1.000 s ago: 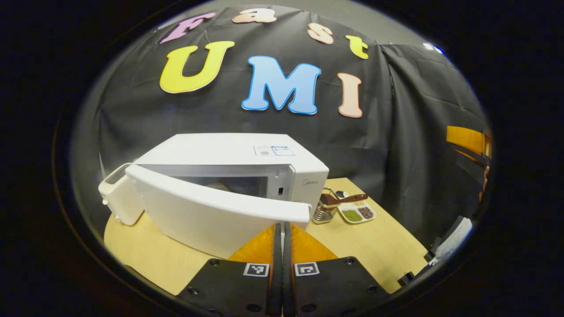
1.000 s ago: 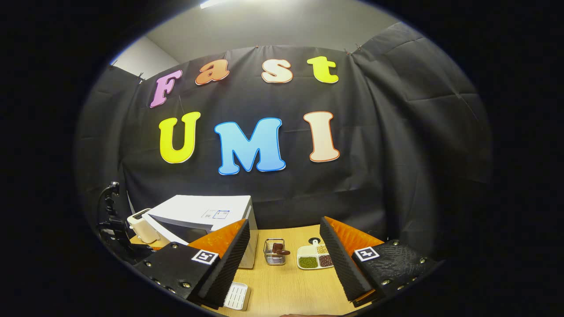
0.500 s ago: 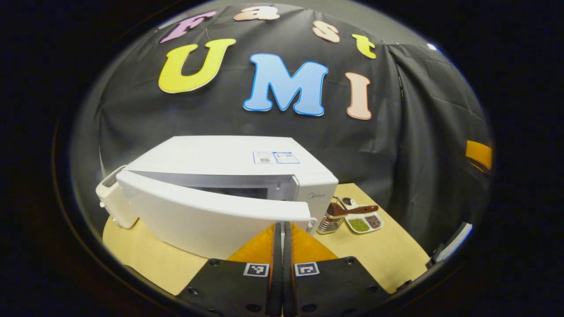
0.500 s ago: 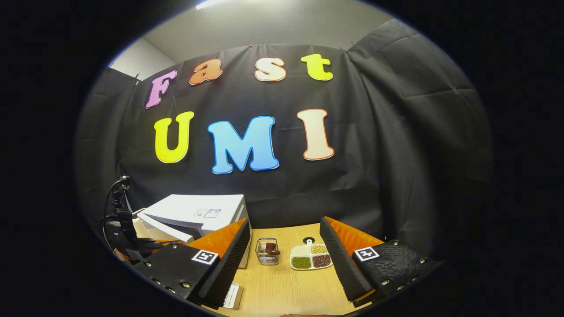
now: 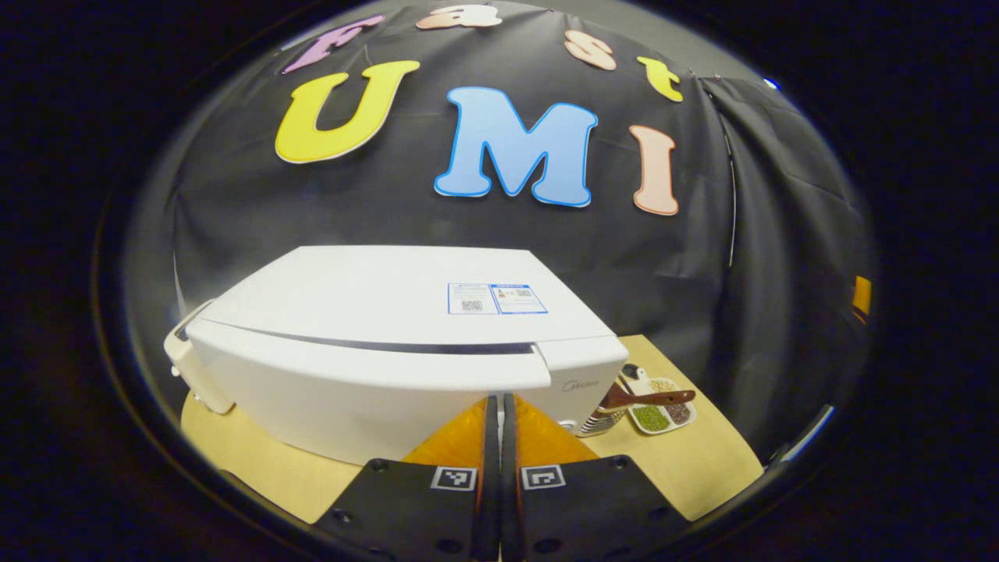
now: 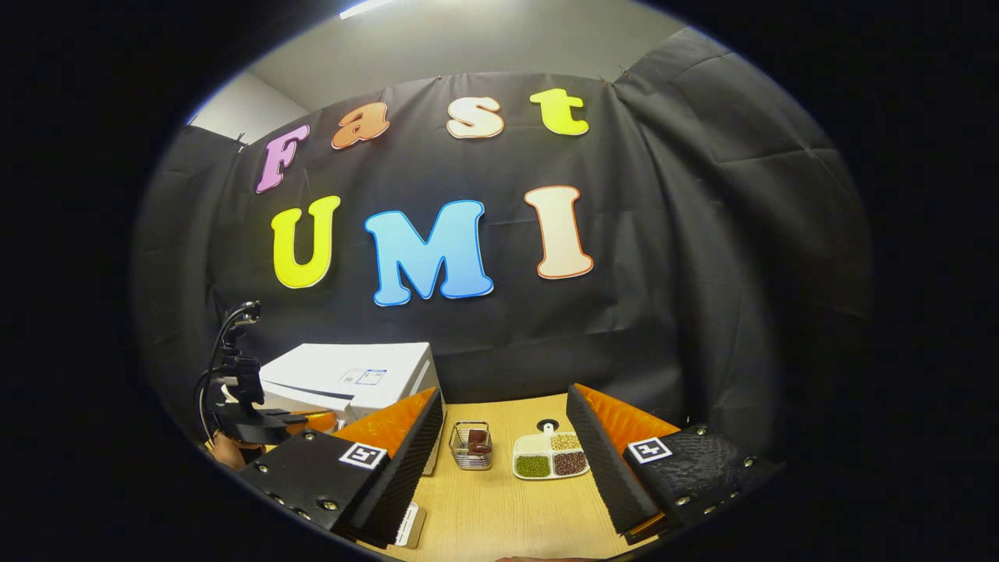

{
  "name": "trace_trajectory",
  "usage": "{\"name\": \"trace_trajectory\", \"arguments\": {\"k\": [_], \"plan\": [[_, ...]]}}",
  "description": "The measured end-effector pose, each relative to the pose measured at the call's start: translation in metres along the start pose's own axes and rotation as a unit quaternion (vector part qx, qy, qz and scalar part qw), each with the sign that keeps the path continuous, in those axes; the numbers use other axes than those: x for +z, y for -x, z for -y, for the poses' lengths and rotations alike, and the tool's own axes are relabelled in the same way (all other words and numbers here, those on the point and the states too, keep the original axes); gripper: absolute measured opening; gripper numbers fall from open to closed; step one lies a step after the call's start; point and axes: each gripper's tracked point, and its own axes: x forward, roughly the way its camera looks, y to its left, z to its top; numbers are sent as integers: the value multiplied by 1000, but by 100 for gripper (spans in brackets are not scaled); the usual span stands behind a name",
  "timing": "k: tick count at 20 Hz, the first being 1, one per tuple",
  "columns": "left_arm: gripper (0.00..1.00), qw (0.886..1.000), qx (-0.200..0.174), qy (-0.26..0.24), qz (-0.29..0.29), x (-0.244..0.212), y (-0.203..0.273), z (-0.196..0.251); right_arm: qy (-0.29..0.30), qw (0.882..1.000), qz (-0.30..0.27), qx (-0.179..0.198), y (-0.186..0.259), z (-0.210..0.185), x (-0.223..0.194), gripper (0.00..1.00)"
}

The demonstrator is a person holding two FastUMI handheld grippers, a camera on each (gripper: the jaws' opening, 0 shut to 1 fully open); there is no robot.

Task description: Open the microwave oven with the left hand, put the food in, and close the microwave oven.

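The left hand-held gripper (image 5: 499, 406), fingers pressed together holding nothing, sits low centre against the microwave door (image 5: 367, 382), probably to push it flush. The microwave oven (image 5: 406, 312) lies mid-frame on the bench (image 5: 702, 468), long axis left-right, door facing the camera. The right hand-held gripper (image 6: 499, 437) waits wide open.

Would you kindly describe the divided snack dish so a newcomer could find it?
Start at the white microwave on the wooden table. To its right stands a wire basket, then the white dish; unlike the basket, it is flat, with compartments of green, brown and pale grains.
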Motion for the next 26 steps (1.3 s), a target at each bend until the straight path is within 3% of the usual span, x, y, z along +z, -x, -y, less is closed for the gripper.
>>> {"name": "trace_trajectory", "arguments": {"k": [22, 23, 25, 26], "plan": [[7, 999, -30, -14, 8, 2, -3, -3, 8, 1000, -5, -11, 24, -16, -3, 96], [7, 1000, -14, -20, 13, 6, -8, -10, 8, 1000, -6, -12, 26, -17, -4, 96], [7, 1000, -29, 11, 0, 3, -9, -4, 12, 1000, -9, -10, 32, -22, -5, 96], [7, 1000, -20, -6, 5, 6, -7, -10, 15, 1000, -5, -9, 35, -24, -3, 96]]}}
